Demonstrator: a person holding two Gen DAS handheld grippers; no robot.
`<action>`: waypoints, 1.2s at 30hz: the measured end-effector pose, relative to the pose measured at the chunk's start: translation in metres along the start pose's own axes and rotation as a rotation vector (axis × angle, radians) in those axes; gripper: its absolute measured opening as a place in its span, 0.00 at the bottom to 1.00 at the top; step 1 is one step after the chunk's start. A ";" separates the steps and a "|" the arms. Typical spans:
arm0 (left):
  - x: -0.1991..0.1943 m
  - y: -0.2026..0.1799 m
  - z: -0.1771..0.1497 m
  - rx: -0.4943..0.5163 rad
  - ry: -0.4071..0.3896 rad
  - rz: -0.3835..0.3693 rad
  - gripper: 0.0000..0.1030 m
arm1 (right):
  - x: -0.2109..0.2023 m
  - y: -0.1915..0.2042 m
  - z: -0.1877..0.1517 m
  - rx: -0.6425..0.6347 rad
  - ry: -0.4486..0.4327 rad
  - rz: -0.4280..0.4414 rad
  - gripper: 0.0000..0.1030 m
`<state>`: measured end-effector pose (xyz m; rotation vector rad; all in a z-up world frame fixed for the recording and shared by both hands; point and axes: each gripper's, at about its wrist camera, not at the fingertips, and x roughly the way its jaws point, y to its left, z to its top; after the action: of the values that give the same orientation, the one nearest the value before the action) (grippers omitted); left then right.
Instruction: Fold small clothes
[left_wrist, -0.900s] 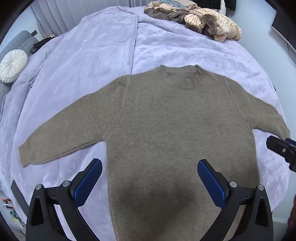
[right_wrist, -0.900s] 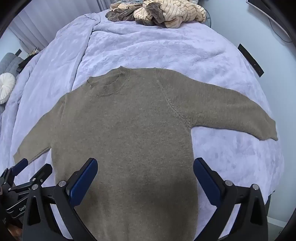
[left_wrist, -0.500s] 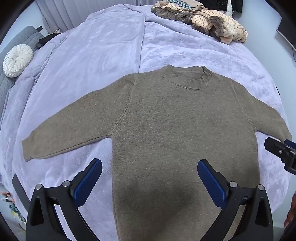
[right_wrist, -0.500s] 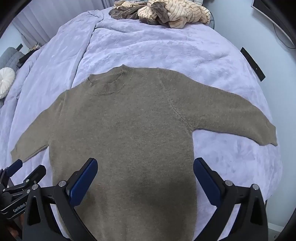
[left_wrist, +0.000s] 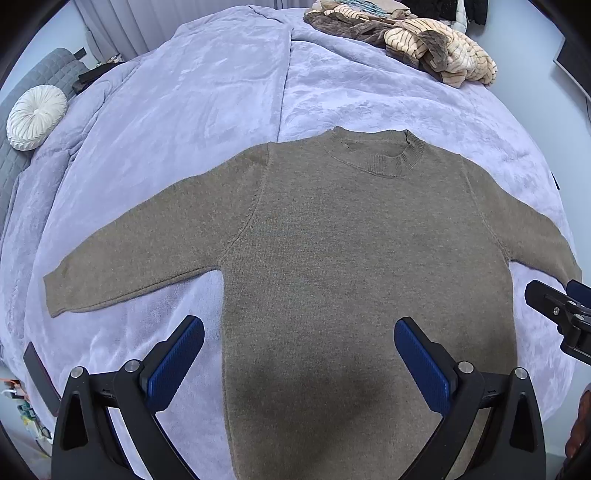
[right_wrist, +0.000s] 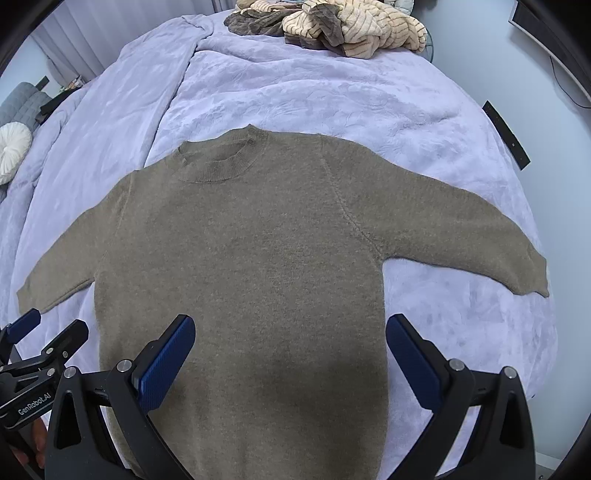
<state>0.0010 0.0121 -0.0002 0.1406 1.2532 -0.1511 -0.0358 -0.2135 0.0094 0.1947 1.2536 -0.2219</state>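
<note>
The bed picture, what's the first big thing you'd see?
A brown knitted sweater lies flat, sleeves spread, in the middle of the fluffy lilac blanket. A heap of striped cream and brown clothes sits at the far end. A round white cushion rests far left.

Both wrist views look steeply down from above the bed's (left_wrist: 207, 110) near edge. Left view sits left, right view right. They share the spread sweater (left_wrist: 351, 258) and the far clothes pile (right_wrist: 332, 26).

Two black plastic grippers are seen: the left gripper (left_wrist: 299, 354) and right gripper (right_wrist: 290, 350), fitted with ribbed blue fingers (left_wrist: 176, 363), silver screws and white "GenRobot.AI" lettering.
</note>
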 end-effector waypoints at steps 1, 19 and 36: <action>0.000 -0.001 -0.001 -0.001 0.000 0.000 1.00 | 0.000 0.000 -0.001 -0.001 0.000 0.001 1.00; 0.000 0.000 -0.001 0.000 0.001 0.001 1.00 | 0.000 0.002 -0.004 -0.003 0.001 0.002 1.00; 0.003 0.007 -0.007 -0.011 0.020 0.002 1.00 | 0.004 0.007 -0.007 -0.009 0.015 0.003 1.00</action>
<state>-0.0035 0.0201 -0.0050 0.1341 1.2739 -0.1410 -0.0388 -0.2057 0.0035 0.1911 1.2684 -0.2126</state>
